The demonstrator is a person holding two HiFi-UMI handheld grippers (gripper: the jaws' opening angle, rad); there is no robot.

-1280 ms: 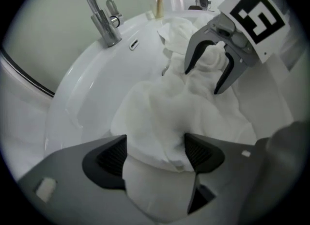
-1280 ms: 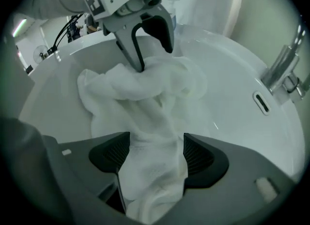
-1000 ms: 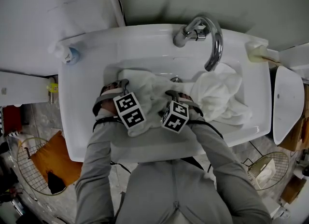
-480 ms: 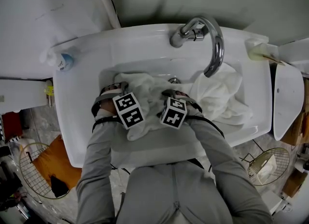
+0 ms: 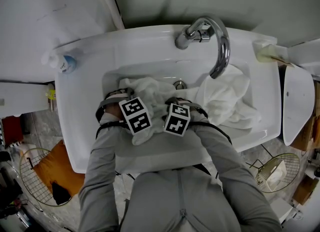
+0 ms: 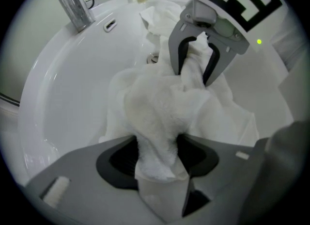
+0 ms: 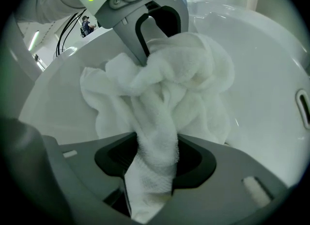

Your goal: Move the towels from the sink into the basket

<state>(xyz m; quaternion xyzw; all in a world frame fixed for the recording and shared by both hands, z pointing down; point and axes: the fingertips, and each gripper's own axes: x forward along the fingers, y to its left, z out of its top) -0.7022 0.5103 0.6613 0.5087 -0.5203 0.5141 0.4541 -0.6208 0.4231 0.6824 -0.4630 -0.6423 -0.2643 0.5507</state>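
Both grippers point down into the white sink (image 5: 90, 101), side by side near its front edge. The left gripper (image 6: 157, 158) has just been closing, and its jaws now pinch a bunched fold of the white towel (image 6: 155, 107) that lies crumpled in the middle of the basin. The right gripper (image 7: 154, 163) has likewise just been closing and clamps another fold of the same heap, just beside the left one. A second towel (image 5: 227, 101) lies at the basin's right side under the spout of the chrome faucet (image 5: 221, 46) and spills onto the front right rim. The marker cubes (image 5: 136, 116) carry black-and-white square patterns. A blue-capped bottle (image 5: 67, 63) stands at the sink's back left corner, its label too small to read. On the floor below the sink's left edge sits a wire basket (image 5: 25, 168) holding an orange cloth (image 5: 57, 163), well apart from both towels
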